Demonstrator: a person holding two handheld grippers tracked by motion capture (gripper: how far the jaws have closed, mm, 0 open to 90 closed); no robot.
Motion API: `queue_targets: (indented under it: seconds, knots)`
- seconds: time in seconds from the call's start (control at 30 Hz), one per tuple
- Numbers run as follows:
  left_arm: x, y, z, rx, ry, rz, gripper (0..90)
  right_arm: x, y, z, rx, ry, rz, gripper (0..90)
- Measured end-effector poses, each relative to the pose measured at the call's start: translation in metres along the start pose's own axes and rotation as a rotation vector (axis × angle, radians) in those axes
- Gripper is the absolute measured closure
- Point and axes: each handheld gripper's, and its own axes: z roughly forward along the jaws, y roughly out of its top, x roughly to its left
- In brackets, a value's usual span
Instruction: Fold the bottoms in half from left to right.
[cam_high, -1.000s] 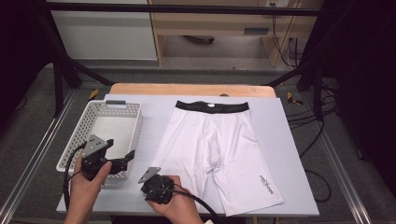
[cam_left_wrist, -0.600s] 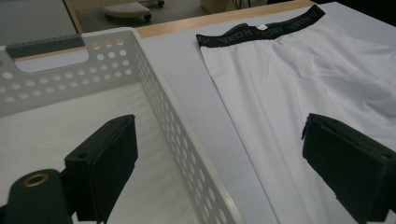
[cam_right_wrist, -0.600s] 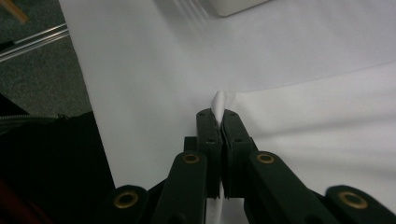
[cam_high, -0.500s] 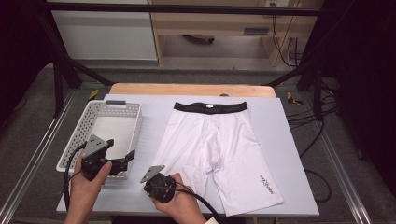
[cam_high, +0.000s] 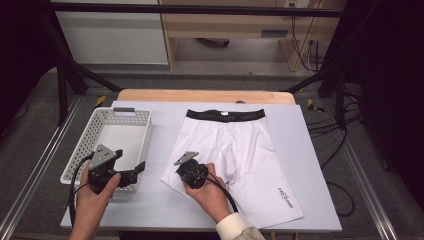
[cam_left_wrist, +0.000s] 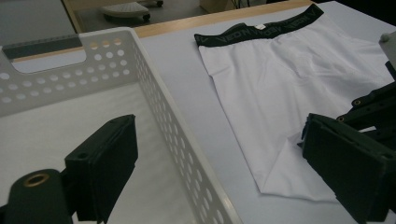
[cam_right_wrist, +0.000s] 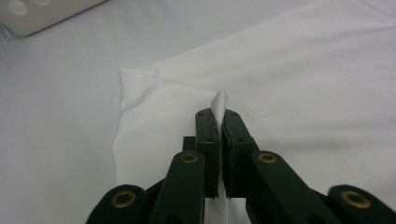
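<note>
R gripper (cam_right_wrist: 218, 116) has its jaws pinched tight on a fold of the white shorts (cam_high: 250, 155); a sliver of fabric sticks up between the pads in the right gripper view. Jaws have just been closing, then eased a touch, cloth between them throughout.

Landmark = shorts' black waistband (cam_high: 225, 114), at the far end of the bench (cam_high: 320, 150).
- Shorts lie flat, long axis from the waistband toward the person, two legs fanning out at the near end.
- Grip point is on the leg hem farthest from the waistband, on the basket side. That hem corner already looks lifted and doubled inward.
- So the waistband lies dead ahead of the R jaws, along the leg. My read: next move is to carry the hem toward the waistband, i.e. fold lengthwise. R hand is on the cloth, so clearly the nearer one.
- L gripper (cam_high: 131, 171) sits off the basket-side edge of the shorts, well apart from the waistband, jaws wide open and holding nothing, hovering over the near corner of the basket (cam_high: 145, 125).

Containers: one white perforated basket, beside the shorts on the L side, roughly level with the waistband down to the hem. Nothing in it as far as I can see.

Risk, imo: thin pinch, so the fabric could slip out if pulled fast.
</note>
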Motion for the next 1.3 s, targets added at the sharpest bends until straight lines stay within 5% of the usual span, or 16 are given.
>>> queue_targets:
  seconds: [0.3,0.53,0.63,0.83,0.97,1.1,1.17,1.3]
  knots:
    - [-0.001,0.0,0.0,0.0,-0.002,0.002,9.8,0.011,-0.001,0.007,0.033,0.067,0.052,42.8]
    - [-0.001,-0.001,0.001,0.006,-0.004,0.002,9.8,0.03,0.002,0.014,0.047,0.041,0.003,21.3]
    - [-0.001,0.0,0.0,0.0,-0.003,0.001,9.9,0.032,0.003,0.014,0.047,0.035,-0.004,26.6]
    - [-0.002,0.006,-0.006,-0.016,-0.002,-0.006,10.2,0.019,0.004,0.01,0.033,0.027,0.033,66.9]
    - [-0.003,0.011,-0.011,-0.033,0.001,-0.008,10.4,0.016,0.005,0.011,0.022,0.031,0.035,83.5]
    - [-0.003,0.016,-0.018,-0.048,-0.002,-0.017,10.4,0.018,0.005,0.01,0.016,0.028,0.033,86.8]
    - [-0.004,0.019,-0.021,-0.054,0.005,-0.017,10.6,0.017,0.005,0.009,0.012,0.119,0.069,87.0]
    - [-0.007,0.027,-0.021,-0.056,0.022,-0.016,11.0,0.029,0.004,0.001,-0.014,0.194,0.038,87.1]
